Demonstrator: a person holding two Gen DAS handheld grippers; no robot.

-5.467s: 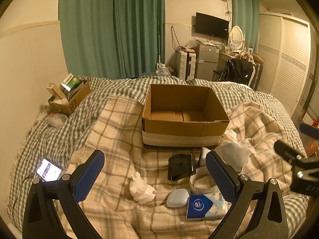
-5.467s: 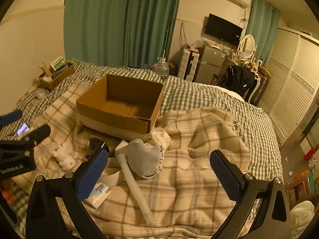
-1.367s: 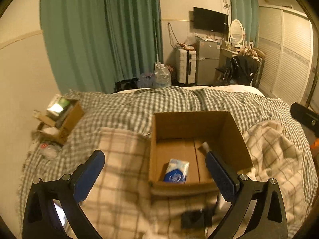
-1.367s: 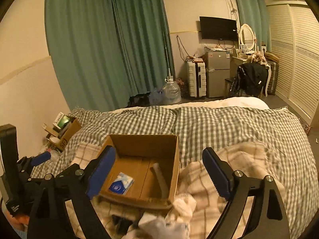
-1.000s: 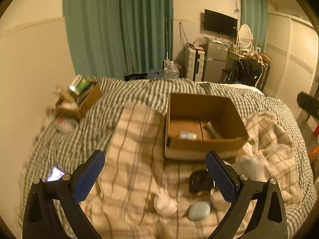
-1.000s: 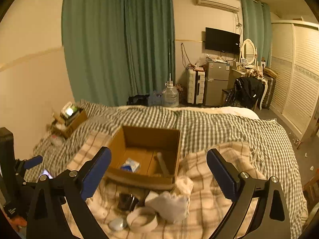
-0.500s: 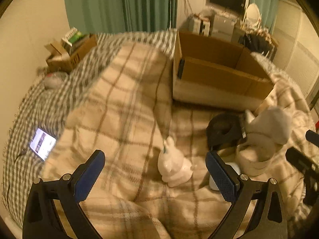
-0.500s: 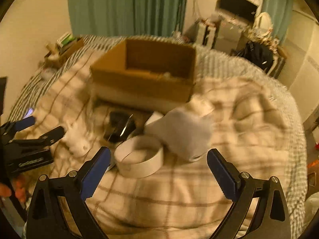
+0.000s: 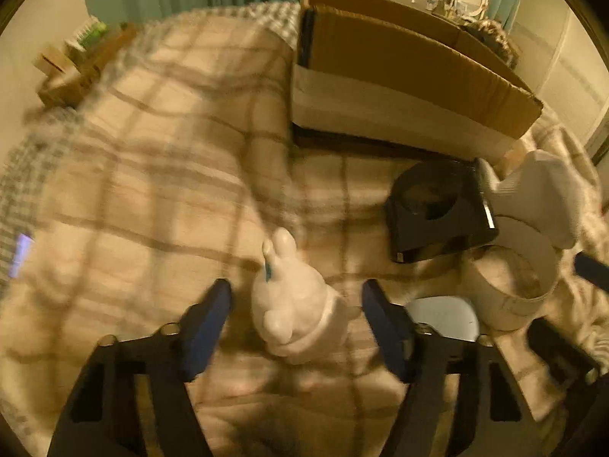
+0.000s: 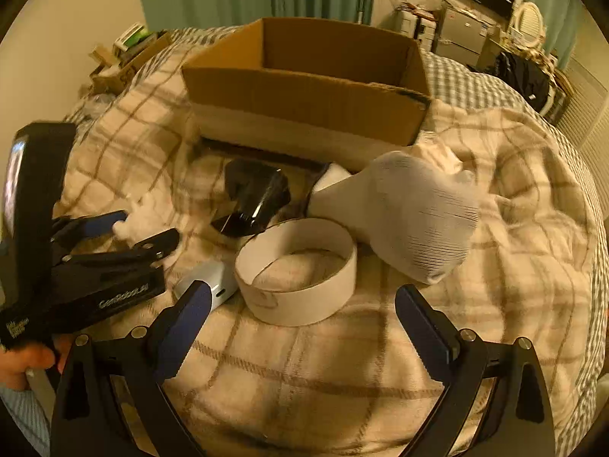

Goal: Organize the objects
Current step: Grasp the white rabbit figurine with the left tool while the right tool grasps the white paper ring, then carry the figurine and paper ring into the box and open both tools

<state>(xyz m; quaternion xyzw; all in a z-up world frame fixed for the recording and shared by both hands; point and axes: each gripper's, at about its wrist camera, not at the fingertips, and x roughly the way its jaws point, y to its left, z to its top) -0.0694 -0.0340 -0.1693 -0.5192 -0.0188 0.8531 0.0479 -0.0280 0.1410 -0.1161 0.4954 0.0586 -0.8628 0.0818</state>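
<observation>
A: What is different from one second ago?

B: Both cameras were high above the bed then, looking down into the cardboard box (image 10: pixel 304 87), where a tissue pack and a white stick already lay. Now both have come down close to the blanket (image 9: pixel 152 152). The left hand-held gripper (image 9: pixel 297 316) has its fingers spread on both sides of the white rabbit figure (image 9: pixel 295 304), not yet touching it, as far as I can see.

A: And the right one?

B: The right hand-held gripper (image 10: pixel 300 320) is spread wide too and holds nothing. It hangs just in front of the white ring (image 10: pixel 297 270). The grey sock (image 10: pixel 411 221) lies beside the ring, and the black holder (image 10: pixel 255 198) is between the ring and the box.

A: So what does it mean for the task?

B: I think two things are already packed, and the next round of picking begins. The rabbit seems to be the next thing for the left side. The small light blue case (image 9: pixel 445 316) waits near the ring. The picture is blurred, so the exact gap at the rabbit I cannot tell.
</observation>
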